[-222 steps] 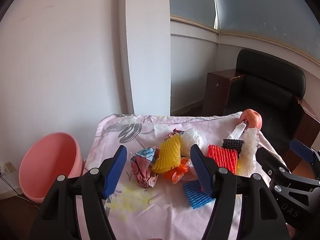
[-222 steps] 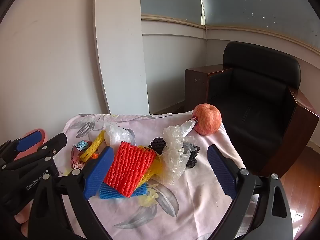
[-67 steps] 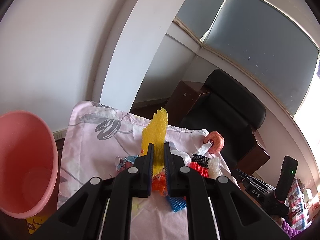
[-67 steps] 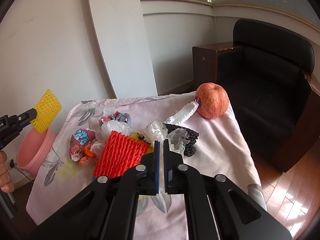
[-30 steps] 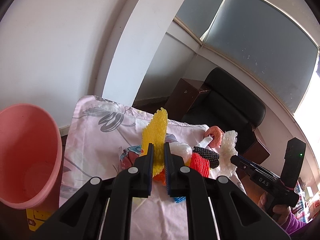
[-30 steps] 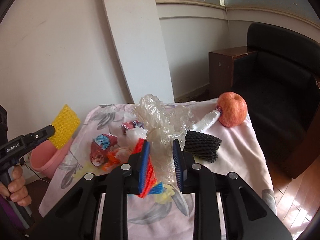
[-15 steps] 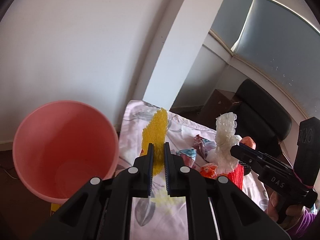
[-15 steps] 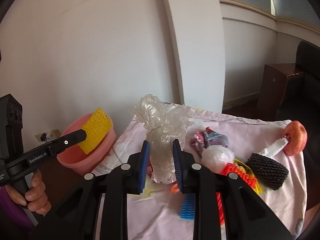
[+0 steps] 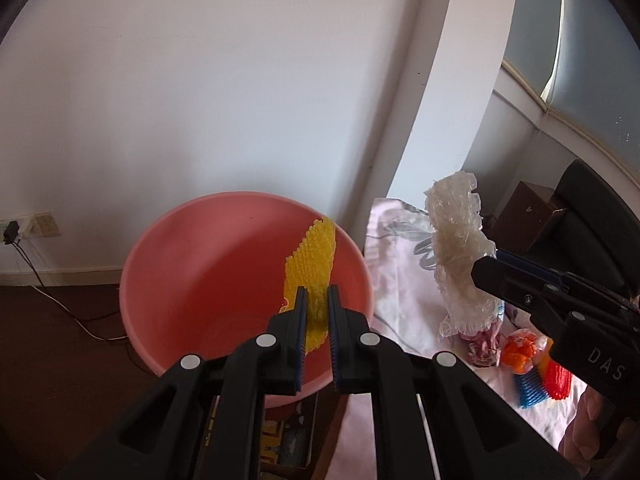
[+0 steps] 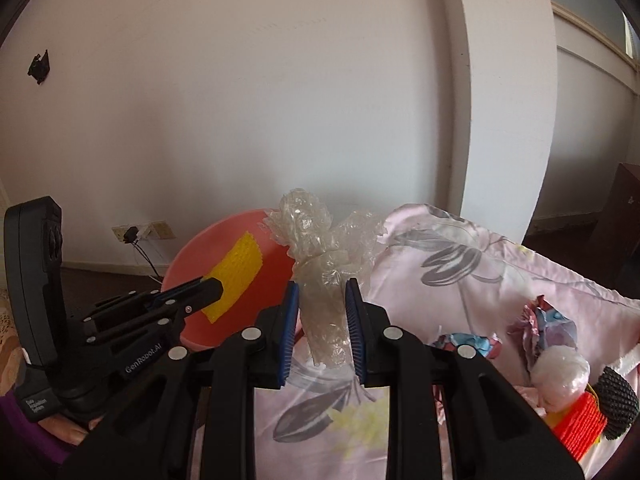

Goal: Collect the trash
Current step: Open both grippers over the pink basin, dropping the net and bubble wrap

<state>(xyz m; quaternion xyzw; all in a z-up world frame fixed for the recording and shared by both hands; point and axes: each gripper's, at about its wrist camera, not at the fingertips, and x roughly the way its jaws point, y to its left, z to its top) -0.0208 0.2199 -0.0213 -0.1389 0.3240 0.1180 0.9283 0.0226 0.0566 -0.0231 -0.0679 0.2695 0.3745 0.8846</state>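
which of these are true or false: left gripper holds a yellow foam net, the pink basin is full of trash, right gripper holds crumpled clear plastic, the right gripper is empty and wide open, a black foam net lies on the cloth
1. The left gripper holds a yellow foam net. True.
2. The pink basin is full of trash. False: what shows of its inside is bare; the yellow net is held in front of it, still gripped.
3. The right gripper holds crumpled clear plastic. True.
4. The right gripper is empty and wide open. False: its jaws are closed on the plastic.
5. A black foam net lies on the flowered cloth. True, at its far right beside an orange-red net.
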